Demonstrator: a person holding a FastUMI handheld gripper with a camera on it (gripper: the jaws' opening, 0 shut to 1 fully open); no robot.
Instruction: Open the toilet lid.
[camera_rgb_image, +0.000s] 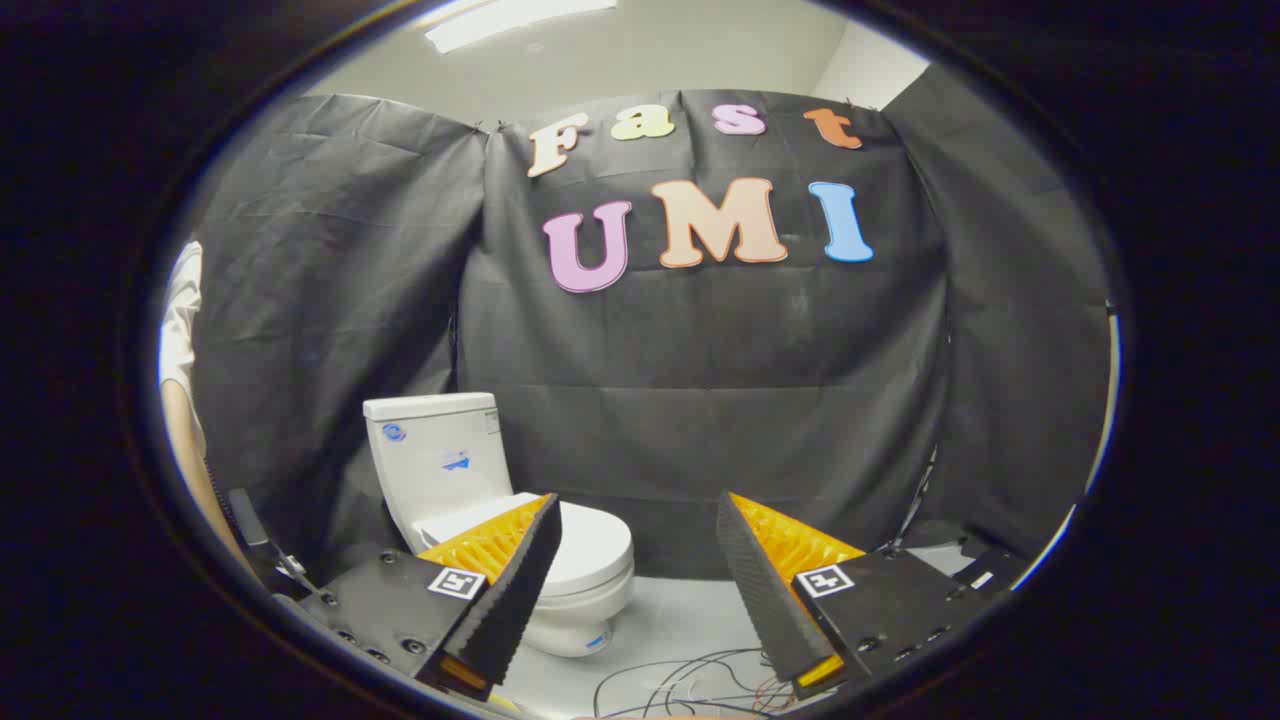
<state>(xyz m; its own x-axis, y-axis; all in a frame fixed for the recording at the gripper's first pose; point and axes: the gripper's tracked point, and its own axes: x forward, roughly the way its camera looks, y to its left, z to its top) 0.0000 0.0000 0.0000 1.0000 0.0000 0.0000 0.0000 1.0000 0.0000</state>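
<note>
Stickered toilet (470, 480) lid (590, 545) down, tongs (638, 515) agape

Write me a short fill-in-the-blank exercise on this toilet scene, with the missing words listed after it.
1. The lid of the toilet is ____.
2. The gripper has its fingers ____, with nothing between them.
3. The toilet stands beyond the gripper's ____ finger.
4. Loose ____ lie on the floor between the fingers.

Missing words: closed; open; left; cables
</note>
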